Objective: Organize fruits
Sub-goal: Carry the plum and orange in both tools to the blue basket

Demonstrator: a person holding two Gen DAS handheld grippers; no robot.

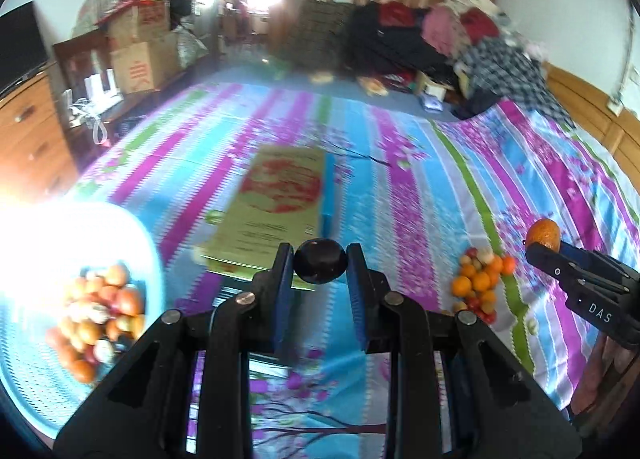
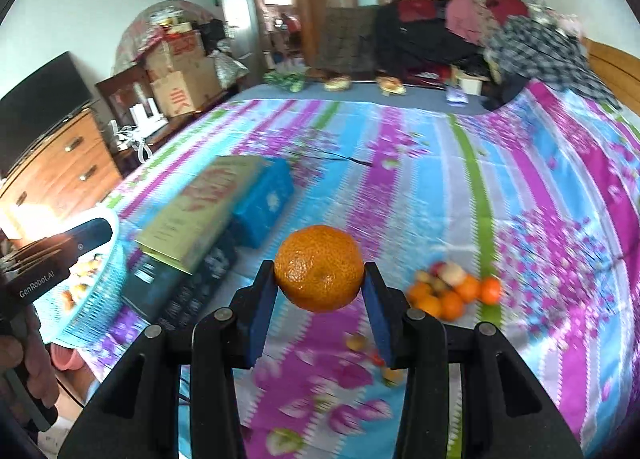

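Blue pads on our left tool [image 1: 320,265] press on a small dark round fruit [image 1: 320,266], nearly closed on it and holding it in the air above the bed [image 1: 420,195]. Our right tool [image 2: 320,279] grips an orange [image 2: 319,268] between its own blue pads, jaws partly apart to fit it — the same orange shows at the right edge of the left view, at the tip of the other tool.

Below us lies a bedsheet striped in purple, blue and green with a flower print. On it, to the right, sits a loose pile of fruit [image 1: 482,281] — oranges mixed with smaller red and pale pieces — and a few stray pieces [image 2: 374,355] lie apart from it, nearer the right tool. To the left, a light blue basket [image 1: 154,259] already holds a heap of reddish and pale fruit, washed out by glare. Between basket and pile, a flat green and red box [image 1: 276,203] rests on the sheet, with a blue package [image 2: 266,201] just beside it. At the far side of the bed lies a heap of clothes [image 2: 480,35].
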